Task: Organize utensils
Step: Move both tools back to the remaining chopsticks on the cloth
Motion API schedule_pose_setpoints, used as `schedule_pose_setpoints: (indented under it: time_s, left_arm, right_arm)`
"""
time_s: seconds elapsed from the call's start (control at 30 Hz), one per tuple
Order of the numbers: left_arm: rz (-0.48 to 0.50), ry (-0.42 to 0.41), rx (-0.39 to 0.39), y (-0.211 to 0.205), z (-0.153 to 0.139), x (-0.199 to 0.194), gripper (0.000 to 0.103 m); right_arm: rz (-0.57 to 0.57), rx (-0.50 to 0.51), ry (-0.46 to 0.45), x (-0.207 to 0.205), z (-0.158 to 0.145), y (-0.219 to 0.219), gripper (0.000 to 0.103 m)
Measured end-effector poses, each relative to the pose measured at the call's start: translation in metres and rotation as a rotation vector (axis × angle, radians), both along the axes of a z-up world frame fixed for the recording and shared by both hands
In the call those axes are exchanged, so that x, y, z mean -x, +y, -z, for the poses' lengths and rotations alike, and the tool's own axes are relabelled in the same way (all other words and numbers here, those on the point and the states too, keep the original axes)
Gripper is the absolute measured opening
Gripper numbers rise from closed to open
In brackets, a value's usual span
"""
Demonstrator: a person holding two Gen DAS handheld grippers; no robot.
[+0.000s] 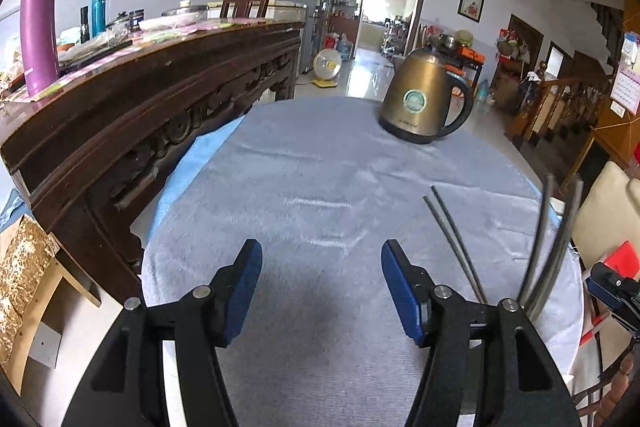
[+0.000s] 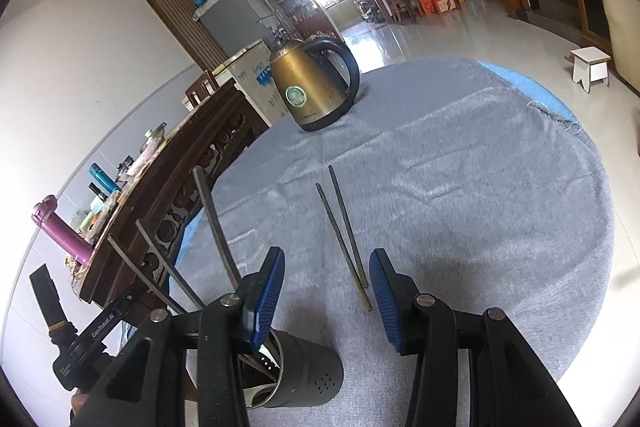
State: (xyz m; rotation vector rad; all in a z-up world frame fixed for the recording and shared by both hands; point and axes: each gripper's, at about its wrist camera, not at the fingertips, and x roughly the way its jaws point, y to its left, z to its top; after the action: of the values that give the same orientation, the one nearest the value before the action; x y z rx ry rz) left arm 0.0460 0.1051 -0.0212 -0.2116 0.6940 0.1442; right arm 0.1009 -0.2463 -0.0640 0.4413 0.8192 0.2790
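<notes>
The right claw point(image 2: 326, 291) hangs released, the utensil holder point(image 2: 304, 375) below it already stocked; one chopstick pair point(image 2: 344, 231) lies on the desk point(image 2: 480, 187) just beyond the holder, probably last. The left claw point(image 1: 322, 291) is also released.

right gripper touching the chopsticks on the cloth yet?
Apart. In the right wrist view the right gripper is open, and the chopsticks lie flat on the grey tablecloth between its blue fingers, with cloth visible on either side.

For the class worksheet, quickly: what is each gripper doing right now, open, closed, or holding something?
Left gripper: open, holding nothing, above the grey cloth.
Right gripper: open, holding nothing; the chopsticks lie on the cloth ahead of it.
</notes>
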Motion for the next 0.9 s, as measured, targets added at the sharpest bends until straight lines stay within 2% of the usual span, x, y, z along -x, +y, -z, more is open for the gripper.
schedule_pose_setpoints:
  time_s: [0.9]
  left_arm:
    - [-0.001,0.19,-0.034,-0.003,0.054,-0.065,0.063]
  right_arm:
    - [0.003,-0.05,0.19,-0.049,0.069,-0.012,0.048]
